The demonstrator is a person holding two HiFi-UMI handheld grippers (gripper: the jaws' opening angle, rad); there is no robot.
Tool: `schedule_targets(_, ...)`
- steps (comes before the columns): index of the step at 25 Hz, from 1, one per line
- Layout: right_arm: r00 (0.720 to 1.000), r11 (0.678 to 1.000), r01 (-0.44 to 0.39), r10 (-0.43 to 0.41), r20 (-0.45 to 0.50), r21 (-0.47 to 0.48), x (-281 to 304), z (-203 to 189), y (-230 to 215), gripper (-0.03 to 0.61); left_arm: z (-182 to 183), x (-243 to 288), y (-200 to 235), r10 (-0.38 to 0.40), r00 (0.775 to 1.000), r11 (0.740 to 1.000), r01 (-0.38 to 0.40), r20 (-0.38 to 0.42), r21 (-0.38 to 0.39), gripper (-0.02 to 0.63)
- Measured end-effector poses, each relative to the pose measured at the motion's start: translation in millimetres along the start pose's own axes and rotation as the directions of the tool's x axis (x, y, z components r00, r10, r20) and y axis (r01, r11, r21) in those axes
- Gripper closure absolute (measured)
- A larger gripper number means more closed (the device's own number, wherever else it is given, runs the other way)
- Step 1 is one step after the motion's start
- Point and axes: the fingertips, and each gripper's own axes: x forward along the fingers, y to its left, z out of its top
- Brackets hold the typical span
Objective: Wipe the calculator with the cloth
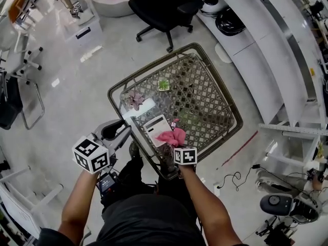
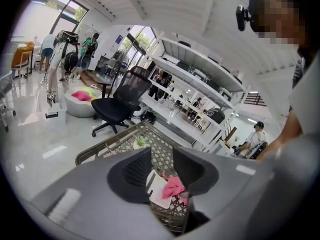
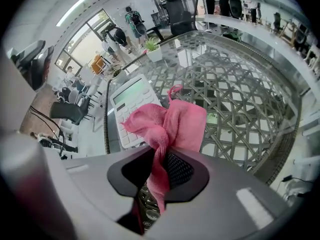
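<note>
A white calculator point(image 1: 156, 128) lies flat on the glass top of a wicker table point(image 1: 205, 50), near its front corner. A pink cloth point(image 1: 174, 136) is bunched over the calculator's right edge, and my right gripper point(image 1: 177, 146) is shut on it, pointing steeply down. In the right gripper view the cloth point(image 3: 172, 126) fans out from between the jaws, with one strip hanging down through them, and the calculator point(image 3: 131, 106) lies just beyond. My left gripper point(image 1: 124, 129) is open and holds nothing, off the table's left edge. Its view shows the calculator point(image 2: 156, 188) and cloth point(image 2: 173, 186) through the gap.
A small green potted plant point(image 1: 163, 84) and a pinkish one point(image 1: 135, 99) stand further back on the glass. A black office chair point(image 1: 169, 6) stands beyond the table. A long white counter point(image 1: 266, 60) runs along the right. Cables point(image 1: 233, 181) lie on the floor.
</note>
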Motion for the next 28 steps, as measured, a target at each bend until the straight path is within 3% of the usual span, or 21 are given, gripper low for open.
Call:
schedule_targets(8,0.998,0.996,0.064,-0.064,0.007,0.056,-13.9,5.0,-26.0,0.515,-0.1,-1.3,3.3,0.008,1.0,1.0,-0.008,-0.004,-0.004,0.445)
schedule_targets(13,0.998,0.979,0.037,-0.045,0.035,0.199,-20.9,5.7,-40.9,0.514,8.3,0.0,2.6,0.008,1.0,1.0,-0.008,0.0,0.01,0.445)
schedule_targets(21,0.991,0.907,-0.048,-0.009,0.133,0.419,-39.1,2.8,-54.2,0.514,16.5,-17.5,-0.4,0.031,0.999,0.999,-0.032,0.021,0.027,0.445)
schedule_targets(25,0.972,0.844,-0.16,0.044,0.231,0.512,-51.6,8.4,-54.5,0.514,19.4,-29.9,-0.1,0.051,0.998,0.998,-0.052,0.035,0.028,0.445)
schedule_targets(28,0.955,0.818,-0.229,0.083,0.286,0.527,-62.9,13.5,-52.1,0.51,22.4,-38.1,-1.2,0.062,0.997,0.998,-0.063,0.049,0.027,0.445)
